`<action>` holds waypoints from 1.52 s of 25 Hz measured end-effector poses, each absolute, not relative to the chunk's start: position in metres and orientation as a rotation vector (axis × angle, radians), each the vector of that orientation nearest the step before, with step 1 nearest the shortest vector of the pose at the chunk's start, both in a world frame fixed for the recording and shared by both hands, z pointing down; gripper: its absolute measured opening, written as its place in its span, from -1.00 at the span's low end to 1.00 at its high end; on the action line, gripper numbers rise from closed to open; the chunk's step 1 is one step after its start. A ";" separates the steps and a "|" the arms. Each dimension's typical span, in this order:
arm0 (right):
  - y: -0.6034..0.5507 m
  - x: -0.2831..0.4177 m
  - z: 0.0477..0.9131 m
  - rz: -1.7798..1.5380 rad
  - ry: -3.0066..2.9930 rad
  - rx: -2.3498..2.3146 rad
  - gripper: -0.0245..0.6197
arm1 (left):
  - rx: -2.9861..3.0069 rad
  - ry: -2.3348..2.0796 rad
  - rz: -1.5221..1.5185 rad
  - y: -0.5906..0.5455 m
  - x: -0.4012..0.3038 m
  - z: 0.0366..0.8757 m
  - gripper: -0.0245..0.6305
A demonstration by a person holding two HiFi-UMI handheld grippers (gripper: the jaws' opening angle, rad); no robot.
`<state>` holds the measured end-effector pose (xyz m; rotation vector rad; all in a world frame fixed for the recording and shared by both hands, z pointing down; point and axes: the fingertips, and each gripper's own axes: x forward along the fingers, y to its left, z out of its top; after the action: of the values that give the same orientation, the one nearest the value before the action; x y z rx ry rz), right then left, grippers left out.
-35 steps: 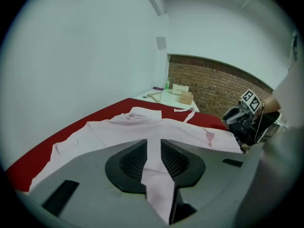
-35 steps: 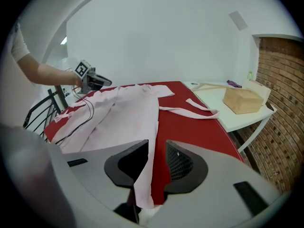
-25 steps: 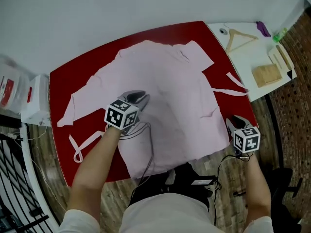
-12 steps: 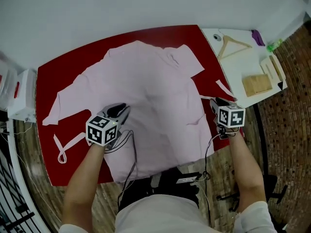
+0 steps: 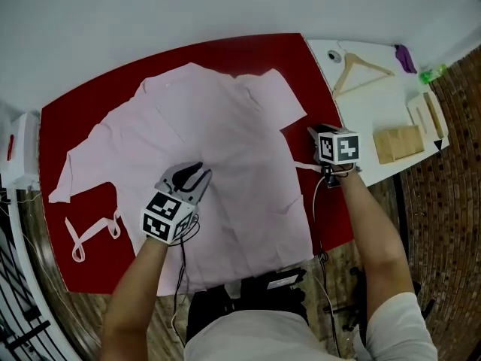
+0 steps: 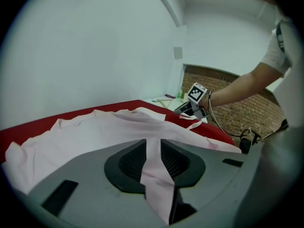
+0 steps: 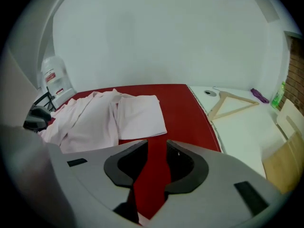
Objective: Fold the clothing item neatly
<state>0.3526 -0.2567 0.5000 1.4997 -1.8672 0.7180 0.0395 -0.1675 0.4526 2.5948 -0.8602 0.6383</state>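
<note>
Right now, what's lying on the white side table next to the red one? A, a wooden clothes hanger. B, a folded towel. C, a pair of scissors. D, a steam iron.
A: a wooden clothes hanger lies flat on the white side table, just past the right edge of the red table.

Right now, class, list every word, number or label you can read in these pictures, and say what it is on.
No text can be read.
On the white container, a red label: too blurred to read.
Square markers on the left gripper and right gripper: black-and-white patterns, no words.
</note>
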 end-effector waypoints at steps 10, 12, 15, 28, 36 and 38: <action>-0.310 0.344 0.519 0.681 -1.946 1.376 -0.61 | 2.819 -0.704 0.869 -0.231 0.180 0.456 -0.66; -0.314 0.343 0.524 0.699 -1.954 1.360 -0.61 | 2.848 -0.652 0.969 -0.240 0.204 0.465 -0.58; -0.313 0.341 0.535 0.692 -1.948 1.311 -0.62 | 2.867 -0.593 1.114 -0.249 0.231 0.478 -0.54; -0.317 0.327 0.508 0.775 -2.129 1.271 -0.84 | 2.780 -0.494 1.413 -0.259 0.264 0.528 -0.53; -0.326 0.313 0.466 0.872 -2.279 1.298 -0.84 | 2.729 -0.525 1.429 -0.263 0.262 0.540 -0.52; -0.326 0.312 0.462 0.880 -2.293 1.300 -0.84 | 2.722 -0.528 1.413 -0.263 0.261 0.539 -0.52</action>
<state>0.3116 -0.3260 0.4623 1.3001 -2.2933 0.8800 0.2614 -0.2630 0.5391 2.7216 -0.5277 1.4131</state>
